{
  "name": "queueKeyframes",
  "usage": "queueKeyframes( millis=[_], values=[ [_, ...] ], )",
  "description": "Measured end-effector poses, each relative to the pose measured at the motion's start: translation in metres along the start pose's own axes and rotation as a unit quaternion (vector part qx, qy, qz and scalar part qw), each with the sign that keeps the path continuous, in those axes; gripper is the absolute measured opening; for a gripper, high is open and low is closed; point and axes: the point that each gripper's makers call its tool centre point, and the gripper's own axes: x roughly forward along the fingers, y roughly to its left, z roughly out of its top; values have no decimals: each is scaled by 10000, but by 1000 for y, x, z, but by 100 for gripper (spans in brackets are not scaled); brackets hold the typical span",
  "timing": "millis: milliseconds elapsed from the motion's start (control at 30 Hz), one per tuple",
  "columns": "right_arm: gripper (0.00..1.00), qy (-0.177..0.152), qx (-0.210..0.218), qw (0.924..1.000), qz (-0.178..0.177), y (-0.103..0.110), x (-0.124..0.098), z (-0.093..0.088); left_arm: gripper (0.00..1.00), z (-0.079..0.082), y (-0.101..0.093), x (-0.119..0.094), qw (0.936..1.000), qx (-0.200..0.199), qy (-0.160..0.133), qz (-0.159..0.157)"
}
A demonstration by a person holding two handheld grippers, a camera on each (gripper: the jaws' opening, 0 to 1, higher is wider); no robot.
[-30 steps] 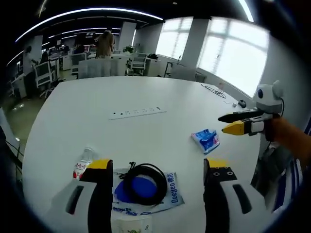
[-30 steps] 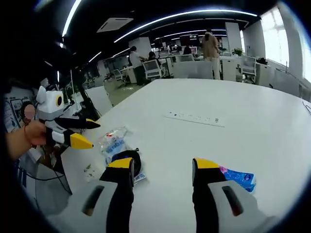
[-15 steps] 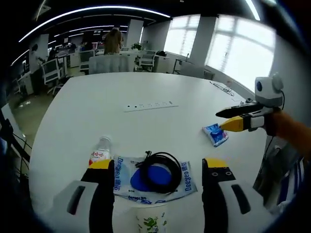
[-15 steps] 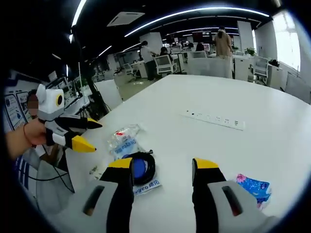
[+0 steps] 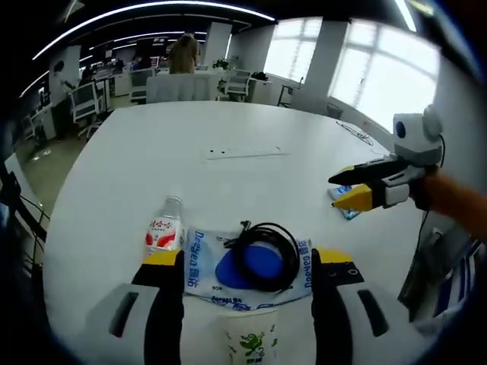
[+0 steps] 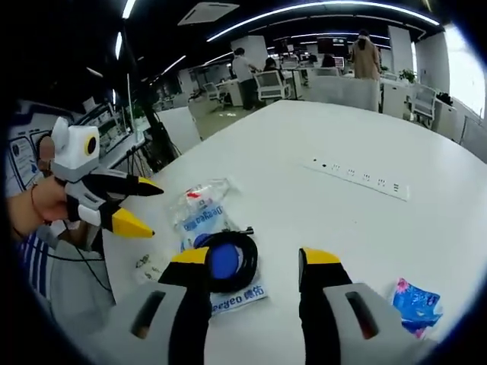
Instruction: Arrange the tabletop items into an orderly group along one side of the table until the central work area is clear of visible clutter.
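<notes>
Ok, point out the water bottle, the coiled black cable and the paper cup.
water bottle [image 5: 163,229], left gripper view, on its red label.
coiled black cable [image 5: 291,251], left gripper view, on the coil's right side.
paper cup [image 5: 253,339], left gripper view, on its printed side.

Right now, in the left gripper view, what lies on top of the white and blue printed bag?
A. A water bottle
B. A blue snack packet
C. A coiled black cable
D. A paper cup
C: the coiled black cable rests on the printed bag, while the water bottle lies beside the bag and the paper cup stands nearer the camera.
</notes>
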Motion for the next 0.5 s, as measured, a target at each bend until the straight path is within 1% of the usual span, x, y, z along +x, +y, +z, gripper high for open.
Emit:
queueKeyframes(
  millis=[167, 233, 367, 500],
  values=[
    [42, 158, -27, 9999, 58, 2, 17, -7, 66, -6, 3, 12, 10000, -12, 94, -26],
    [42, 223, -59, 9997, 73, 2, 25, -10, 65, -10, 5, 18, 9998, 13, 175, -31],
    [42, 361, -79, 9993, 102, 2, 38, -18, 62, -14, 4, 28, 9997, 46, 208, -113],
    [41, 472, -67, 9988, 122, 2, 47, -26, 60, -21, 6, 39, 9994, 28, 303, -168]
  ],
)
